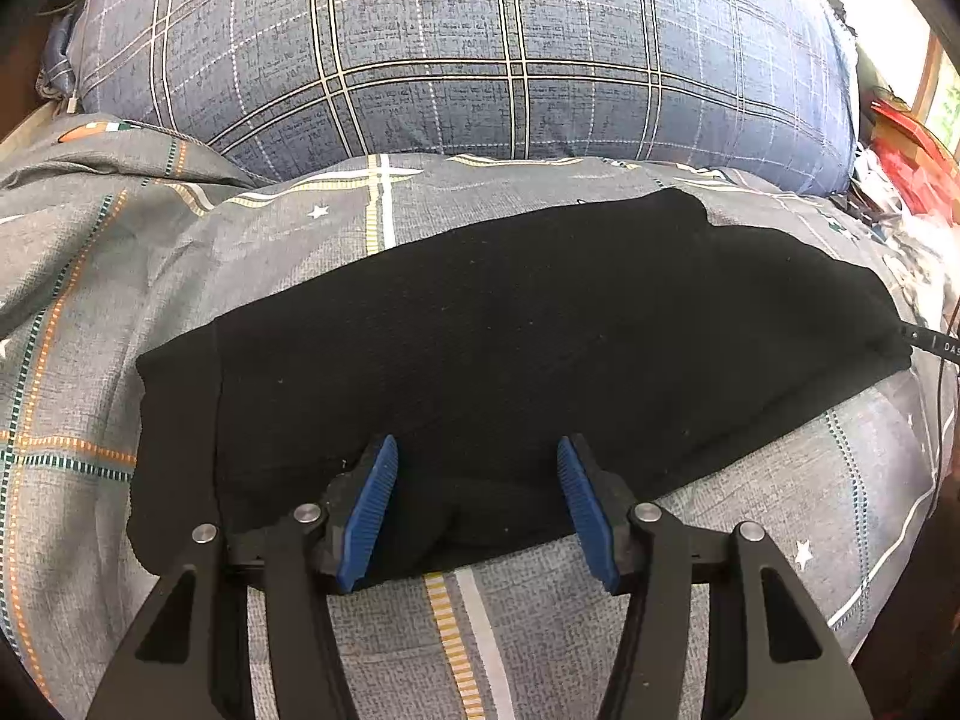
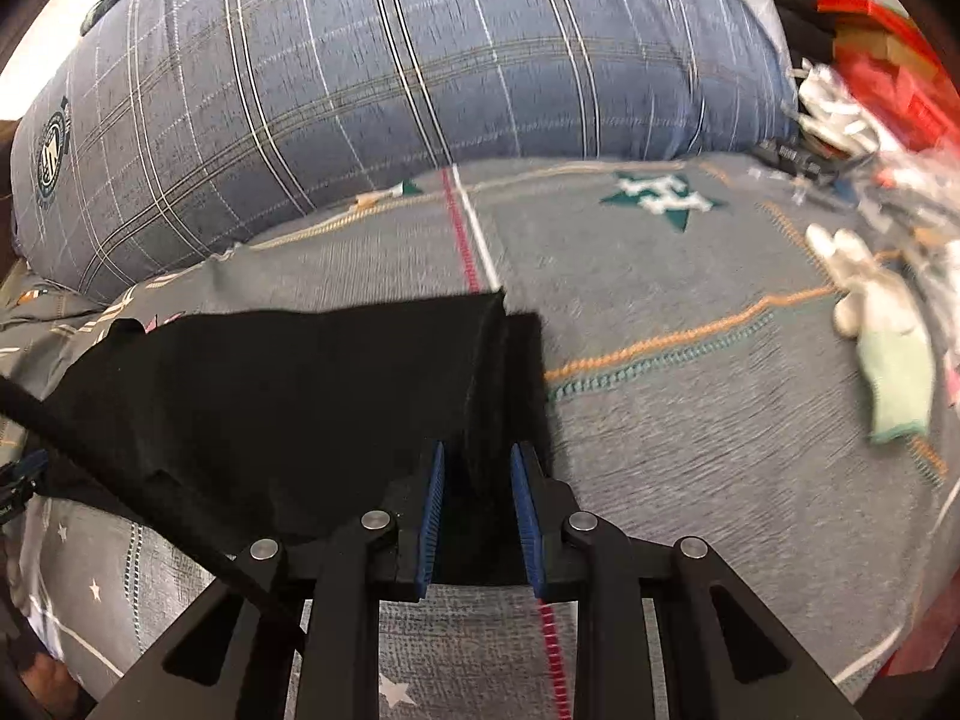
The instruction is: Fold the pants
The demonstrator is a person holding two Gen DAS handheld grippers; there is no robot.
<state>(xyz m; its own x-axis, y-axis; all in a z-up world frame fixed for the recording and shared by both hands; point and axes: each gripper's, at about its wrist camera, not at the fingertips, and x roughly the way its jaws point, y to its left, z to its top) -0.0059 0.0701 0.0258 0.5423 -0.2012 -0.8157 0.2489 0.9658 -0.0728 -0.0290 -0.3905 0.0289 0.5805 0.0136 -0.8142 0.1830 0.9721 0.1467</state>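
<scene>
Pants (image 1: 510, 348) – black, soft knit, lying flat on the grey patterned bedspread (image 1: 120, 300), a big plaid pillow (image 1: 450, 48) beyond them. Already doubled into a long band, by the look of it.

Left gripper (image 1: 477, 450): jaws stand moderately wide, blue pads either side of the near edge of the cloth, which passes under and between them. Pads do not appear to press on it; nothing lifted. A hem or waistband seam runs just to the left of this gripper.

Right gripper (image 2: 477, 456): jaws narrow, the end of the black cloth bunched between the blue pads – it looks pinched, with a fold standing up just ahead of the tips. To its right only bare bedspread, then a pale glove (image 2: 882, 348) well off to the side among clutter.

Handling, as a judgement: light, limp, no stiffness – will sag and drape from any single hold, and layers may slide apart. Best taken at both ends of the near edge, through all layers at once. Fuzzy surface should grip the ribbed pads well; little risk of slipping, more of catching only the top layer.
</scene>
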